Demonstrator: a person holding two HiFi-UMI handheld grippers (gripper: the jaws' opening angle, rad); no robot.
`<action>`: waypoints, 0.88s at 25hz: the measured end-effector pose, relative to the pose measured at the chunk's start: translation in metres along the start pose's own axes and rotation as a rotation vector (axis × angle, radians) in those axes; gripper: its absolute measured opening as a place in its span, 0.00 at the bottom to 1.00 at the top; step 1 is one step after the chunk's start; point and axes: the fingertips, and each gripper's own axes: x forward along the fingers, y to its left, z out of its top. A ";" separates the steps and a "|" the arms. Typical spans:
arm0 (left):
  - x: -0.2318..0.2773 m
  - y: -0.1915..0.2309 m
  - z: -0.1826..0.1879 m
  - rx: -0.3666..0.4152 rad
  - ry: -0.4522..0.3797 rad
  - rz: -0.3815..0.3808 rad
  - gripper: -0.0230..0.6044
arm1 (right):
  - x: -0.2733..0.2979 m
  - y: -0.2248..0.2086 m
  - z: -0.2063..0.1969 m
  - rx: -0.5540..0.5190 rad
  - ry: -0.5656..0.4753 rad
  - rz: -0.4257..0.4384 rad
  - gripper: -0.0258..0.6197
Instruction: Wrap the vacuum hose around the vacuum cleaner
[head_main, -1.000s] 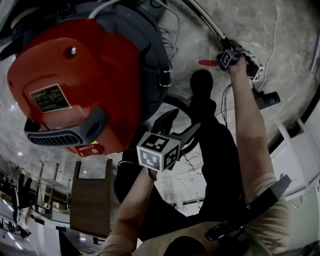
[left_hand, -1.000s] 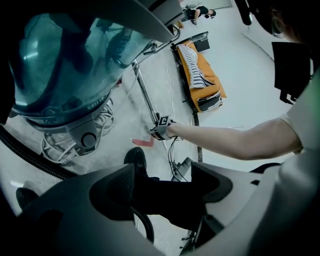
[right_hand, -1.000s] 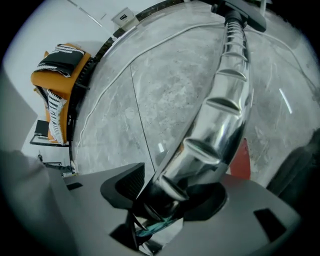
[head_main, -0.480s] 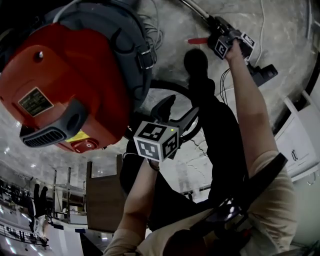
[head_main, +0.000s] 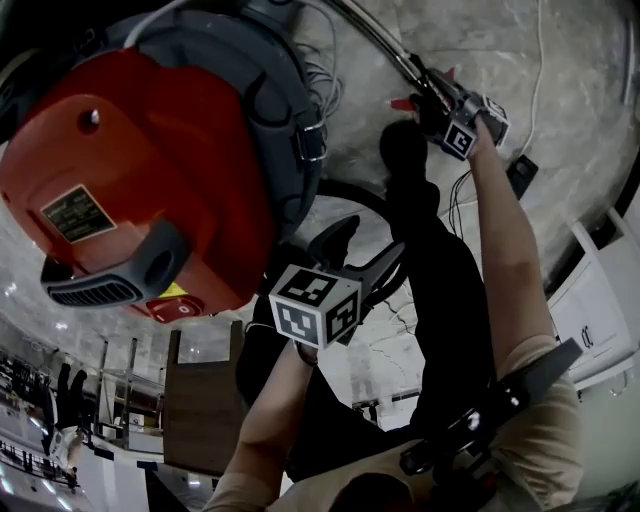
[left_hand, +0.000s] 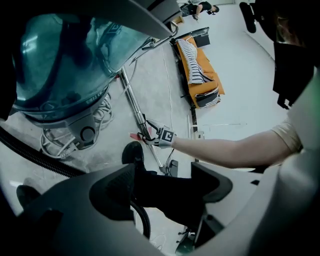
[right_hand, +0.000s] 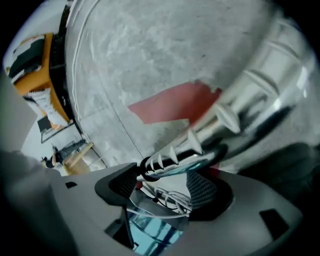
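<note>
Fingers (left_hand: 116, 189) of the left gripper (left_hand: 164, 176) stand wide apart, with nothing pressed between the pads. The black vacuum hose (left_hand: 142, 220) passes behind the finger on the view's left and drops out of frame just inside it. Beyond the gap are the person's dark trouser leg (left_hand: 172, 192) and shoe (left_hand: 132, 152).

Right gripper (right_hand: 162, 186): its fingers (right_hand: 204, 194) have just been opening and now stand spread. The ribbed end of the chrome wand (right_hand: 235, 117) lies across the gap, its tip beside one pad, not clamped.

Vacuum cleaner (head_main: 140, 150): red-topped, on the person's left, close to the left gripper. Its teal translucent bin (left_hand: 65, 60) has a white power cord (left_hand: 55, 142) coiled below it. The visible run of hose passes beneath that bin toward the left gripper.

Farther out, the right arm (left_hand: 225, 147) reaches to the wand, above the grey floor (head_main: 570, 60), near a red tape mark (right_hand: 172, 107). Farthest, an orange padded item (left_hand: 200, 70) is visible.
</note>
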 end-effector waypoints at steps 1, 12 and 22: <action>0.000 -0.001 0.001 -0.007 -0.006 -0.006 0.61 | 0.002 0.000 -0.003 -0.038 0.019 -0.023 0.52; 0.003 -0.009 -0.007 -0.040 -0.006 -0.035 0.61 | -0.011 -0.004 -0.086 -0.946 0.270 -0.268 0.52; 0.002 -0.018 -0.039 -0.044 -0.028 -0.045 0.61 | -0.057 0.049 -0.197 -1.356 0.339 -0.267 0.35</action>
